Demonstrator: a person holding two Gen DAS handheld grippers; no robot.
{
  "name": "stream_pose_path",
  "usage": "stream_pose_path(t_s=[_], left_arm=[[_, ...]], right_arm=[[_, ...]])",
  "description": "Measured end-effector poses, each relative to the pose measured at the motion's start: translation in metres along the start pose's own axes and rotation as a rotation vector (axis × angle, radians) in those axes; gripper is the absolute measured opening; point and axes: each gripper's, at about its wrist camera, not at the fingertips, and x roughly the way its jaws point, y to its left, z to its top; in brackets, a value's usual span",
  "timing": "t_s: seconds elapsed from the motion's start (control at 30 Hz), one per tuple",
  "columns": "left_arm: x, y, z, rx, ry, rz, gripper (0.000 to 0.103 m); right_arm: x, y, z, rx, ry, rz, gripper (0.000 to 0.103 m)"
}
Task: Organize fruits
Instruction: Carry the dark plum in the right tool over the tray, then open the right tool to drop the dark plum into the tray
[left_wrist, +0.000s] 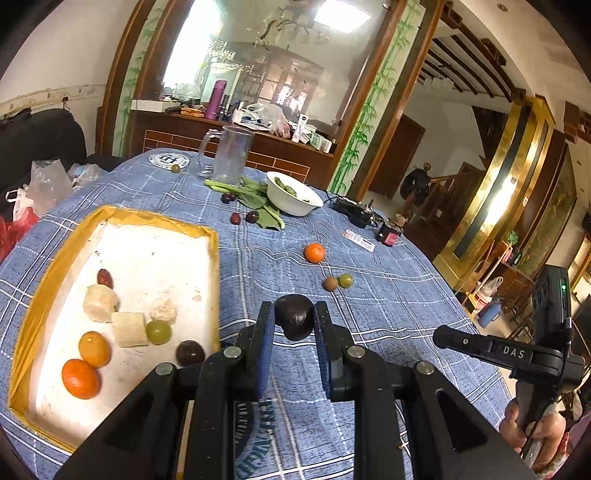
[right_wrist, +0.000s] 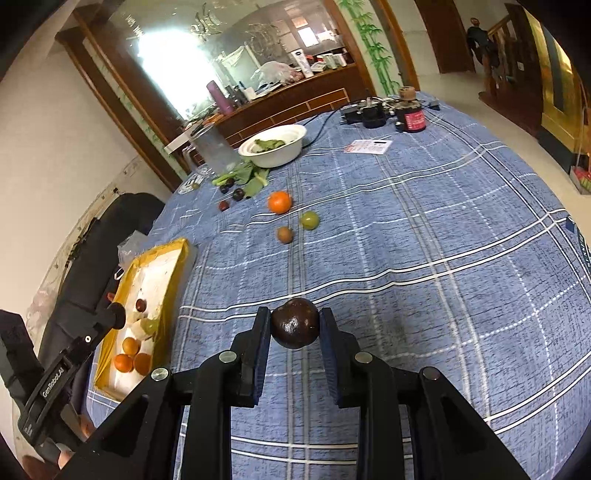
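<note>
We find each gripper, left (left_wrist: 294, 320) and right (right_wrist: 295, 324), clamped on a dark round fruit (carrying step). Next, we judge, both go into the yellow-rimmed white tray (left_wrist: 212, 258).

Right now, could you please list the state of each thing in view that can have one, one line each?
Left gripper: shut on a dark round fruit.
Right gripper: shut on a dark brown fruit.
Yellow-rimmed tray: partly filled with fruit.
Loose orange: on the cloth, outside the tray.
White bowl: upright, greens inside.
Glass pitcher: upright, looks empty.
</note>
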Motion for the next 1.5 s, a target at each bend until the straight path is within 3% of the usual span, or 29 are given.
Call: stream_pose_path(t_s=[0.4,0.57,0.67,0.87,1.1,1.17,1.23,1.3,1.43,1.5], left_arm=[[-0.025,0.042,-0.002,-0.028,-0.042,0.086,0.02],[-0.048,0.071,-0.004,-0.079,-0.083,0.17,0.021],[-0.052,0.089,-0.011,-0.099,-0.068,0.25,0.021],[-0.05,0.128,-0.019,-0.197,-0.026,0.307,0.021],[-0.043,0.156,-0.022,-0.291,0.007,0.296,0.021],[-0.042,0.16,-0.023,-0.307,0.009,0.291,0.025],[-0.042,0.163,-0.024,-0.327,0.005,0.278,0.053],[-0.045,0.165,-0.024,-0.342,-0.011,0.276,0.066],[-0.049,0.159,-0.022,-0.332,-0.019,0.271,0.072],[-0.054,0.156,-0.022,-0.332,-0.027,0.269,0.074]], right_arm=[[0.017,0.045,-0.008,-0.061,0.048,0.067,0.028],[0.038,0.079,0.001,-0.096,0.108,0.178,0.028],[0.06,0.106,0.006,-0.114,0.165,0.263,0.028],[0.118,0.156,-0.002,-0.133,0.293,0.375,0.029],[0.168,0.191,-0.01,-0.186,0.354,0.339,0.03],[0.173,0.197,-0.012,-0.205,0.351,0.322,0.03],[0.177,0.201,-0.013,-0.223,0.344,0.302,0.03],[0.178,0.204,-0.013,-0.245,0.335,0.283,0.03],[0.174,0.199,-0.009,-0.238,0.297,0.261,0.047],[0.167,0.193,-0.005,-0.226,0.274,0.263,0.05]])
